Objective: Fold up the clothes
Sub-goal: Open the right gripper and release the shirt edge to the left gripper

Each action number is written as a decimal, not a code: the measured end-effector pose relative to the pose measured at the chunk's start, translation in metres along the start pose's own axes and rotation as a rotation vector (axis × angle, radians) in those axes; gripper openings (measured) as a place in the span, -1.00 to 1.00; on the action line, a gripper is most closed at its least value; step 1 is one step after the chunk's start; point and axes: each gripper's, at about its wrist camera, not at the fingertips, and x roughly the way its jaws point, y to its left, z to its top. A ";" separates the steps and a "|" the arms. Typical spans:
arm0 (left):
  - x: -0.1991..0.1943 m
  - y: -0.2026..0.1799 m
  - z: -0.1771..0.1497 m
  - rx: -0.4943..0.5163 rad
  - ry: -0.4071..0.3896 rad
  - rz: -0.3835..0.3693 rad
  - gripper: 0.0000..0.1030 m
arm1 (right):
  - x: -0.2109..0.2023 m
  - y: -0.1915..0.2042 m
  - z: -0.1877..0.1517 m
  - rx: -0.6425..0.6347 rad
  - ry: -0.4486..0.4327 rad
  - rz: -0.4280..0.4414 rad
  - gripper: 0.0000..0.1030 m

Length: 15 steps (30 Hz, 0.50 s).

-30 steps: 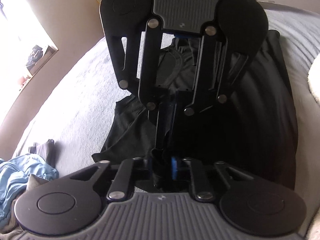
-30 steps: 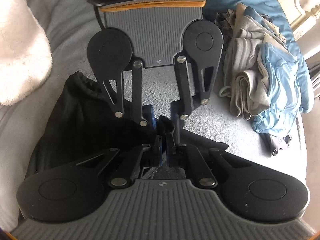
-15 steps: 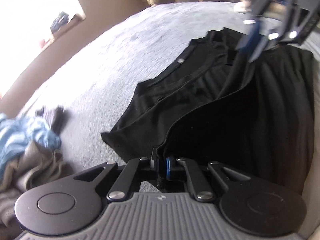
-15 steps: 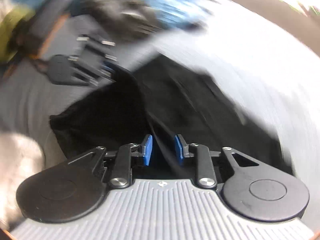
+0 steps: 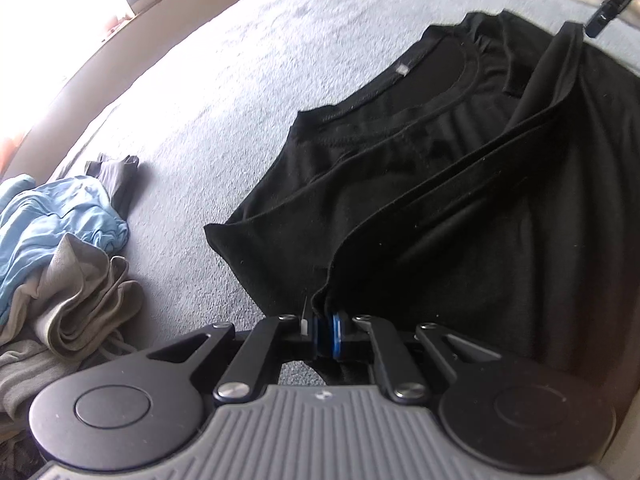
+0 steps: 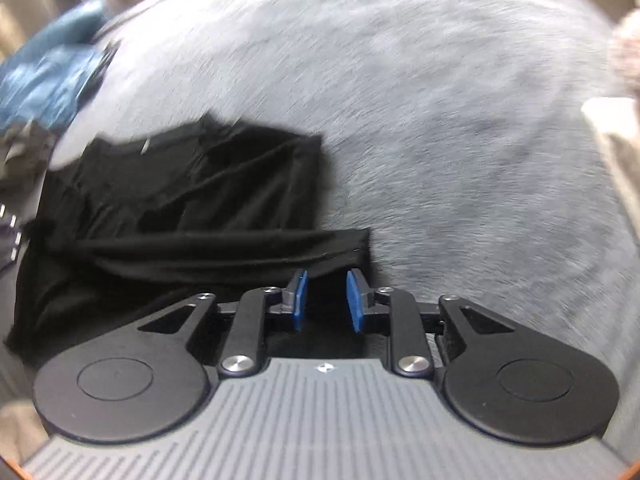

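One black shirt (image 5: 460, 184) lying on the grey bed cover (image 5: 224, 92), neckline toward the far side, one side folded over along a raised ridge. Two grippers. Left gripper (image 5: 325, 334): blue pads pressed together, clamped on the shirt's near hem edge. Right gripper (image 6: 325, 305): pads apart with a clear gap, gripping nothing, hovering at the shirt's folded edge (image 6: 224, 248).

One heap of other clothes (image 5: 60, 240) left of the shirt, apart from it: at least one light blue piece, one grey-beige, one dark grey. Can't count the pile exactly, it's bunched up and cut off by the frame.

Right wrist view is motion-blurred; the blue heap (image 6: 48, 76) and the objects at its edges are unreadable. Shirt's right side runs out of the left wrist view. Dark object top right there is cut off, can't identify it.
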 end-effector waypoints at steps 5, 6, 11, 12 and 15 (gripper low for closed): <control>0.005 -0.013 0.006 0.038 0.048 0.063 -0.85 | 0.025 -0.010 0.011 -0.048 -0.006 0.074 -0.72; 0.006 -0.016 0.007 0.050 0.057 0.074 -0.85 | 0.026 -0.018 0.016 -0.004 -0.043 0.096 -0.72; 0.009 -0.017 0.017 0.044 0.098 0.087 -0.84 | 0.012 -0.070 0.026 0.239 -0.178 0.210 -0.68; 0.010 -0.017 0.018 0.041 0.104 0.086 -0.84 | 0.008 -0.077 0.025 0.246 -0.184 0.208 -0.68; 0.013 -0.019 0.020 0.052 0.116 0.092 -0.84 | 0.005 -0.081 0.018 0.145 -0.132 0.202 -0.68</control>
